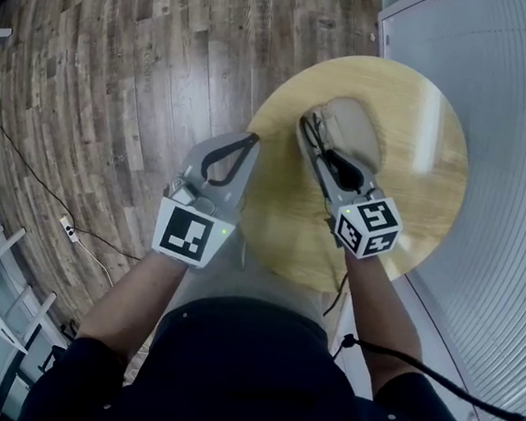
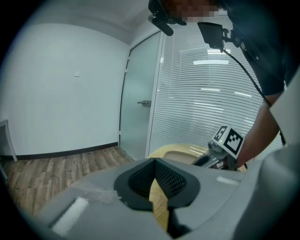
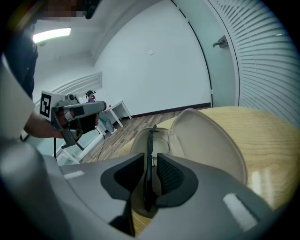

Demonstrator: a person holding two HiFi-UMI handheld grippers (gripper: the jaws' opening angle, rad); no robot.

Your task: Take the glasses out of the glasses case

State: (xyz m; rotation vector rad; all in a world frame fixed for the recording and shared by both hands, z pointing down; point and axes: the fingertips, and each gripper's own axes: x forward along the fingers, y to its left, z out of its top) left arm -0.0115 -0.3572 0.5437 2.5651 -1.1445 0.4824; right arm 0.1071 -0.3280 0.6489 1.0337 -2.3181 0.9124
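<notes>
Wood-plank floor (image 1: 147, 69) fills the left half of the head view. It is wide and open there, and only a thin cable (image 1: 21, 177) lies near the white furniture (image 1: 1, 269) at the far left edge. On the right stands a round wooden table (image 1: 418, 175), and its right rim comes very near to a glass wall with blinds (image 1: 503, 91), so on that side I see little room to move.

The glasses case (image 1: 352, 130) lies open on the table, a little toward the left of the middle. Its beige lid (image 3: 206, 140) stands up on the right side in the right gripper view. Bare wood remains between the case and the right rim of the table.

The glasses (image 3: 150, 138) are in the lower half of the case, with their dark frame standing on its edge. My right gripper (image 1: 318, 128) reaches into the case from the near side. In its own view the two jaws are pressed onto the dark frame from both sides, so it is pinching the glasses.

My left gripper (image 1: 252, 139) is at the left rim of the table, apart from the case. Its jaws are pressed together at the tips with nothing between them, and only the table wood shows through the gap behind them.
</notes>
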